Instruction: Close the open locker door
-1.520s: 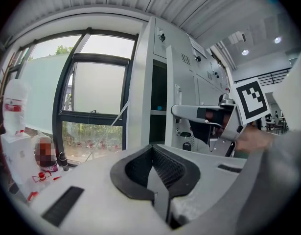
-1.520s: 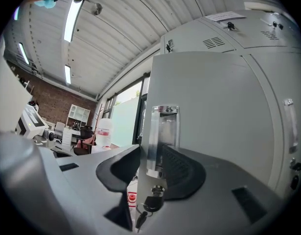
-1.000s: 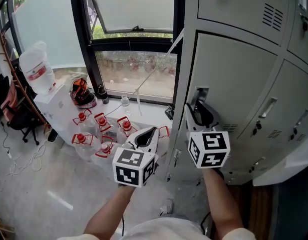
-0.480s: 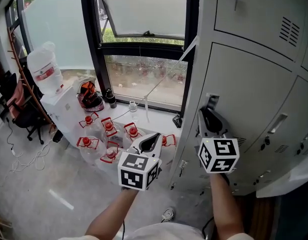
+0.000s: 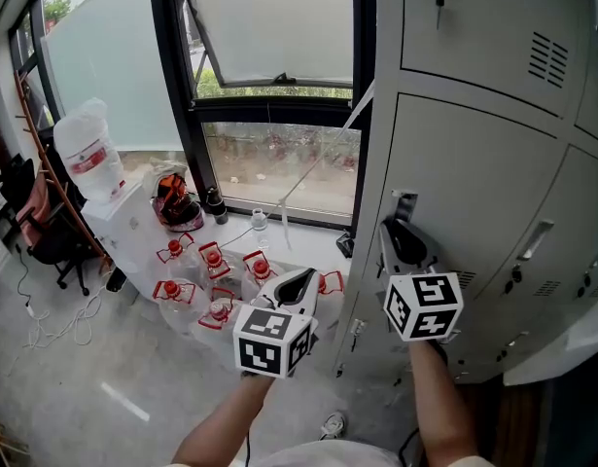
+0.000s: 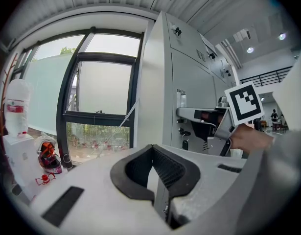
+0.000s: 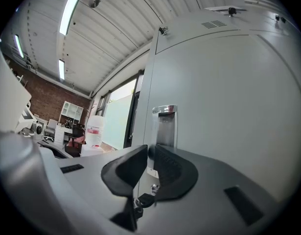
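The locker door (image 5: 474, 178) is standing right in front of the right gripper (image 5: 396, 227), with its metal handle (image 5: 405, 204) sitting just beyond the tips. Those jaws are closing, showing only a thin gap and nothing I can make out between them. The left gripper (image 5: 303, 277) is hovering to its left, clear of the door, pads touching, empty, pointing toward the window (image 5: 269, 163).
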`<state>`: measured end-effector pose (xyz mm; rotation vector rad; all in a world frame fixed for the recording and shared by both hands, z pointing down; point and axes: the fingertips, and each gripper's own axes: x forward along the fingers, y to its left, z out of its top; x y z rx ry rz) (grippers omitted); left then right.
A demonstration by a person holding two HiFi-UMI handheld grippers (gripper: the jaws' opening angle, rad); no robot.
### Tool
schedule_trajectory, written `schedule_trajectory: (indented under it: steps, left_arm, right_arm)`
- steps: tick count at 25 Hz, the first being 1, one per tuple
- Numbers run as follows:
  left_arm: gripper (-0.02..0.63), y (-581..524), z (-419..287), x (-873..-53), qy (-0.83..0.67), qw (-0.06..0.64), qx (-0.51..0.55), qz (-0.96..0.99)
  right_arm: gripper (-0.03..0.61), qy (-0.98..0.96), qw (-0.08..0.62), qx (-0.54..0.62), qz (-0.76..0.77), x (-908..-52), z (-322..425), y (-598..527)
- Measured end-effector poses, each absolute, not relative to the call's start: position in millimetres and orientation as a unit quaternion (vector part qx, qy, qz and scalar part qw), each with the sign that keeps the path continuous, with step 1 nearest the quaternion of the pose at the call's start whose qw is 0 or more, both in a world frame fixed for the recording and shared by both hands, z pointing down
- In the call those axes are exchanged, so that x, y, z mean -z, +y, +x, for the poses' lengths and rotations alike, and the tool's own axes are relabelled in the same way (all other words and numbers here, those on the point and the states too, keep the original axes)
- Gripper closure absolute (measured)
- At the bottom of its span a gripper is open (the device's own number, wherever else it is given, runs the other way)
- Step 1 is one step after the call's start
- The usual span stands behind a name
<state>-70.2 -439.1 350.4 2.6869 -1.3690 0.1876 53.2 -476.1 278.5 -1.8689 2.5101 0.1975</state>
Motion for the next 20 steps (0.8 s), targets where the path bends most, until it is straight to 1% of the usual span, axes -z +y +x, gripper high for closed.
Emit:
schedule_trajectory:
  steps: [11, 20]
  left_arm:
    - [0.607, -407, -69, -350, -0.442, 0.063, -0.054, 0.893]
    - [0.607, -378, -38, -350, -0.403, 0.067, -0.047, 0.912]
  right_arm:
    - [0.532, 0.799, -0.004, -0.060, -0.598, -283, 50, -431]
    - [0.532, 0.784, -0.030, -0.058, -0.617, -296, 63, -387]
